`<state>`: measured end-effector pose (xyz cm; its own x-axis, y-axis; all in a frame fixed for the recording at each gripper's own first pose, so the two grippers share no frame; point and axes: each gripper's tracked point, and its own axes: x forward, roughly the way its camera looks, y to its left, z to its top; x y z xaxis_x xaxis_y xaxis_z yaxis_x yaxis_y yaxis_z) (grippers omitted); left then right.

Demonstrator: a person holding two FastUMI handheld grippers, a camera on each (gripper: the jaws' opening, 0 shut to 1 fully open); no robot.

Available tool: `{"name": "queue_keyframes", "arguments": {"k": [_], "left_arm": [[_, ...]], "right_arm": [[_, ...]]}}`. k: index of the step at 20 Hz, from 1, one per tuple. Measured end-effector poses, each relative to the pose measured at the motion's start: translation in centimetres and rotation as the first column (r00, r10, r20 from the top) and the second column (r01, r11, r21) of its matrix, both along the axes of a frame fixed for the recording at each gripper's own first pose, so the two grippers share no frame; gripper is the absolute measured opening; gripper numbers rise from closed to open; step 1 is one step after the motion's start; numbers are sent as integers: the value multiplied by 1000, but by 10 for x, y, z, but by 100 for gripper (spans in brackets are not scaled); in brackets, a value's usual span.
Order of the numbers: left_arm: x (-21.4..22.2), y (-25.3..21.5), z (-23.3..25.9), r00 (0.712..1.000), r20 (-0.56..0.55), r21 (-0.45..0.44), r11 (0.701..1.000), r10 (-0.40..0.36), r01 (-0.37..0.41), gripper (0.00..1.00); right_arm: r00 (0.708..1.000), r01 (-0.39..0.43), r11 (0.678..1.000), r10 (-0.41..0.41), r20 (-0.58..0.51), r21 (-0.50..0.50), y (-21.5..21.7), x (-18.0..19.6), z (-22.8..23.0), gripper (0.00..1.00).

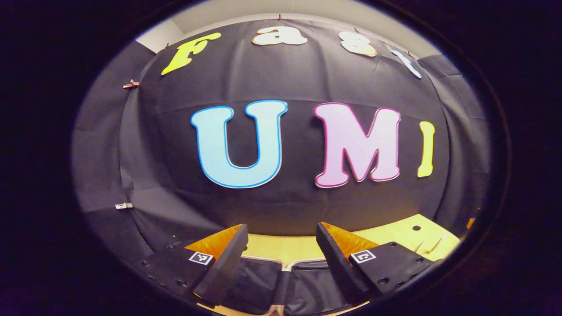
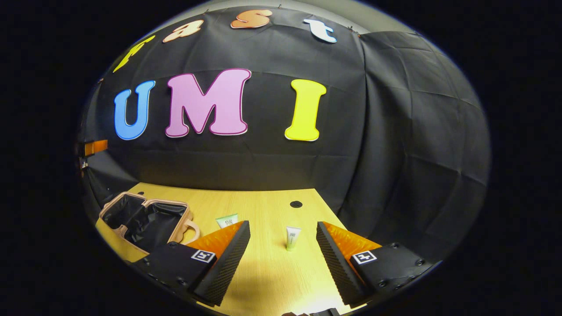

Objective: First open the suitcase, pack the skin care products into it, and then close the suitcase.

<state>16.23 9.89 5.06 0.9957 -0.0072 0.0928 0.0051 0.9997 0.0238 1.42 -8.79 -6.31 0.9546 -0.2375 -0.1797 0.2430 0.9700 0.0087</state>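
Nearest the lens in the right gripper view, the right gripper [image 2: 283, 239] stands with its two fingers spread wide, nothing between them, above the pale wooden table [image 2: 263, 281]. Between the fingertips and farther off, a small pale-green skin care tube [image 2: 293, 237] stands upright on its cap. A second pale-green tube [image 2: 227, 220] peeks out just behind the left finger. At the table's left edge lies the small pink-rimmed suitcase [image 2: 145, 221], open flat, both halves lined in black fabric, a loop handle toward the tubes.

In the left gripper view, the left gripper [image 1: 282, 237] is also wide open and empty, held over the suitcase's black lining [image 1: 263, 281].
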Motion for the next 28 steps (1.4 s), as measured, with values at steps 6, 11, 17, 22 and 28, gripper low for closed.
{"name": "queue_keyframes", "arguments": {"k": [6,11,17,22,28], "left_arm": [[-23,-132,-104,986,-93,-122,984,-138,126,98],[-24,-210,-212,941,-233,-129,967,-245,219,96],[23,-306,-257,874,-286,-94,920,-392,382,96],[83,-350,-292,852,-346,-98,918,-394,384,96],[124,-374,-315,838,-408,-70,927,-363,368,80]], "right_arm": [[999,-34,999,34,-2,-6,-9,-3,-4,96],[998,-50,998,51,-30,31,-10,19,-33,96],[995,-48,997,53,-82,66,-27,56,-84,96],[988,-41,992,58,-143,119,-43,81,-134,97],[975,-13,984,52,-217,177,-49,121,-185,98]]}}
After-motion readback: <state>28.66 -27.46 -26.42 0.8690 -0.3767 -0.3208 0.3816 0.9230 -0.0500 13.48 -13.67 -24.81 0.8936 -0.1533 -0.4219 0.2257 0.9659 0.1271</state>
